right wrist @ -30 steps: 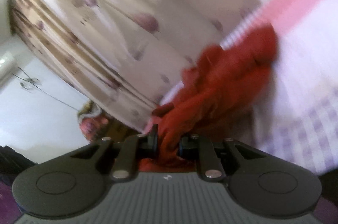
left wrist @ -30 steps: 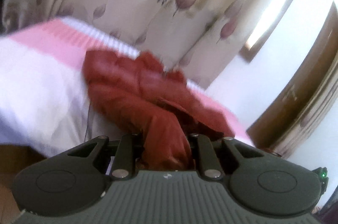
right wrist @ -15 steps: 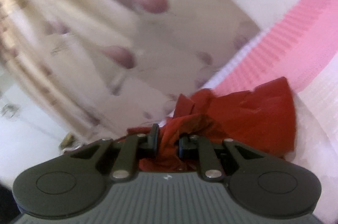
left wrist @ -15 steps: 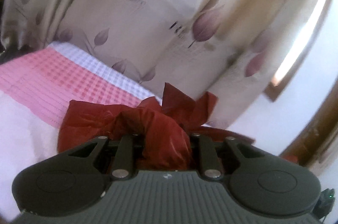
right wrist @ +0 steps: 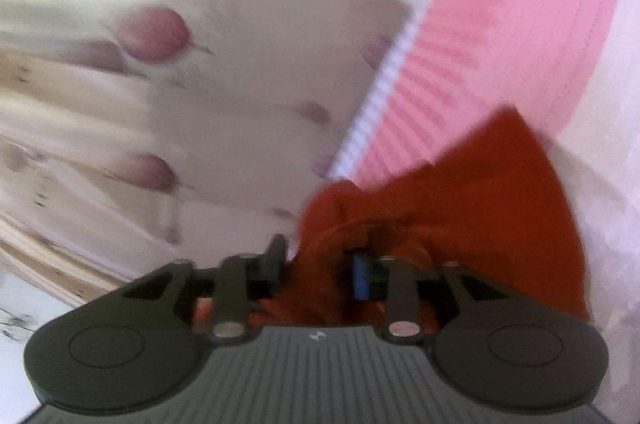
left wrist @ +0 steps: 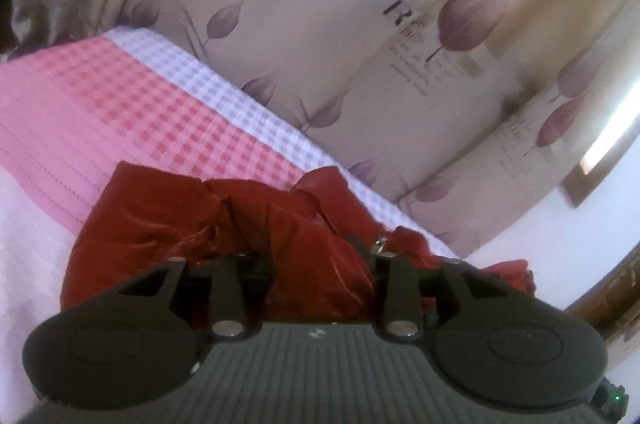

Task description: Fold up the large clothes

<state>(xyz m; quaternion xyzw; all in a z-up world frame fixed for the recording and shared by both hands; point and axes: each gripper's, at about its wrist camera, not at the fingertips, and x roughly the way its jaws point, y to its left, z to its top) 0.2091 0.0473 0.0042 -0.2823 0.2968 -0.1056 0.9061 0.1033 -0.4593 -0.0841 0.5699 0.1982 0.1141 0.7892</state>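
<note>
A dark red shiny garment (left wrist: 160, 224) lies bunched on the bed near its far edge. My left gripper (left wrist: 316, 260) is shut on a thick fold of it, and the cloth fills the space between the jaws. In the right wrist view the same red garment (right wrist: 480, 204) spreads to the right over the bed. My right gripper (right wrist: 316, 260) has its jaws a little apart with a bunch of the red cloth between them; the view is blurred.
The bed has a pink and white checked cover (left wrist: 120, 104) with a white part (left wrist: 24, 224) nearer to me. A cream curtain with purple leaves (left wrist: 360, 44) hangs right behind the bed. A brown wooden frame (left wrist: 612, 288) stands at the right.
Both grippers have carried the red garment toward the far, curtain side of the bed and lowered it. The right jaws now stand wider apart than before.
</note>
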